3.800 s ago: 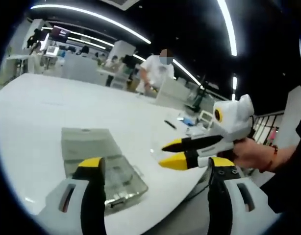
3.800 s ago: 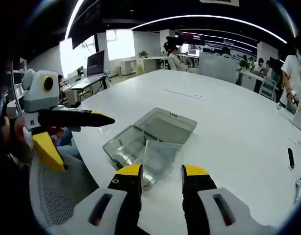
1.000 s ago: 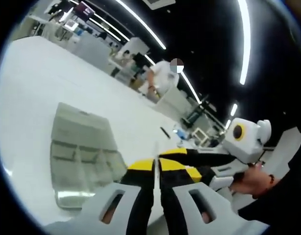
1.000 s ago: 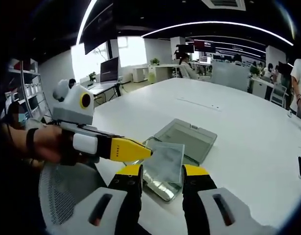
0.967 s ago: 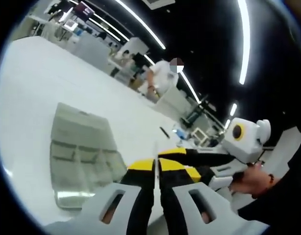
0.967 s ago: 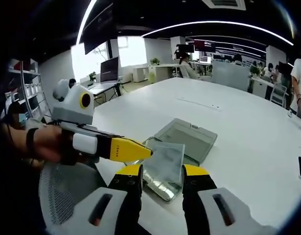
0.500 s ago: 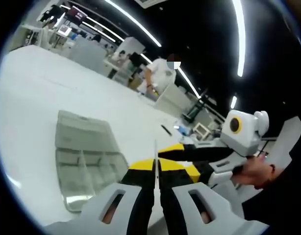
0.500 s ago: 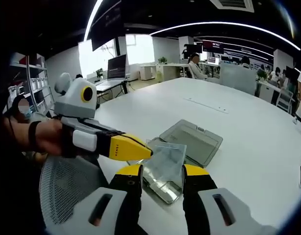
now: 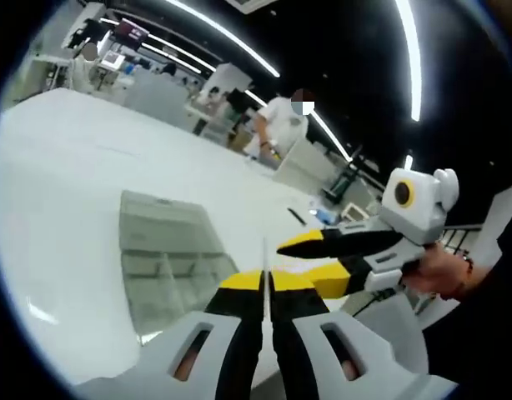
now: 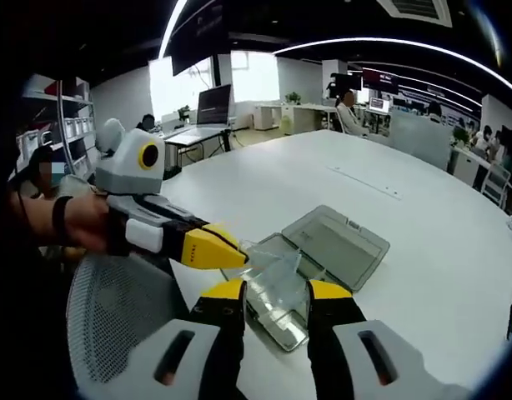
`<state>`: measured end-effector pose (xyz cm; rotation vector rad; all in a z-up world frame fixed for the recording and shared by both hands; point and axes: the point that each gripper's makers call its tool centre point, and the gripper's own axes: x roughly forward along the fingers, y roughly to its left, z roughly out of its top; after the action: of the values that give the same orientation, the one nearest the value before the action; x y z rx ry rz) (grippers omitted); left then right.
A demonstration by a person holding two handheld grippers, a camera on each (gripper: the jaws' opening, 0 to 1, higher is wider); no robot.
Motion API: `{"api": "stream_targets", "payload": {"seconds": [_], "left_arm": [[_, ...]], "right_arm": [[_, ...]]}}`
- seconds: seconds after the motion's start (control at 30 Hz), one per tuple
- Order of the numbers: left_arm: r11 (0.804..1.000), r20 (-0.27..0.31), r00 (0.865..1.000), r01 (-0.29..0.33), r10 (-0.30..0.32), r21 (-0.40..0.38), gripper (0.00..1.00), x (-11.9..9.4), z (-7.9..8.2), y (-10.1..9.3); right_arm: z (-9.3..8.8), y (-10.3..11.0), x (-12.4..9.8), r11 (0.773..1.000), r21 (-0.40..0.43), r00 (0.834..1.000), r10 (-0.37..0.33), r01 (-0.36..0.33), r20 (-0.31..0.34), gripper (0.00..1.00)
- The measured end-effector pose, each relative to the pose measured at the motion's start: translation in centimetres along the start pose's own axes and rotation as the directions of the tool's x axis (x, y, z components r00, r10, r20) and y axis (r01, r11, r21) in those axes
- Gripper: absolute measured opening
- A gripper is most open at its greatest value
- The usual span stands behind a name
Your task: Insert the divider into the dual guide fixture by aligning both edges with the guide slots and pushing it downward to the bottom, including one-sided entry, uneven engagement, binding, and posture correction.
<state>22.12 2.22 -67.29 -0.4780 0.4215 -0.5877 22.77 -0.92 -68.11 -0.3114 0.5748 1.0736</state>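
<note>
Left gripper view: left gripper (image 9: 266, 287) pinches divider (image 9: 265, 265) edge-on above open case (image 9: 168, 265) near table (image 9: 64, 175) edge, ready for slot alignment; right gripper (image 9: 310, 262) parted, empty.

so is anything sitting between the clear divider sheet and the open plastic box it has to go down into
Nothing visible does. The thin clear plastic divider sheet is pinched in the left gripper, above the open clear plastic box on the white table. The right gripper sits open nearer the camera, jaws either side of the sheet, not below it.
</note>
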Motion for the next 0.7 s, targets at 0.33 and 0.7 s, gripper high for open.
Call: {"api": "stream_targets", "payload": {"seconds": [0.33, 0.7], "left_arm": [[0.998, -0.014, 0.999, -0.029, 0.03, 0.047, 0.0, -0.7, -0.3, 0.4], [0.98, -0.106, 0.993, -0.038, 0.06, 0.195, 0.0, -1.0, -2.4, 0.0]], "right_arm": [[0.5, -0.6, 0.3, 0.996, -0.066, 0.998, 0.052, -0.054, -0.029, 0.23], [0.2, 1.0, 0.2, 0.969, -0.19, 0.986, 0.143, -0.157, -0.084, 0.2]]}}
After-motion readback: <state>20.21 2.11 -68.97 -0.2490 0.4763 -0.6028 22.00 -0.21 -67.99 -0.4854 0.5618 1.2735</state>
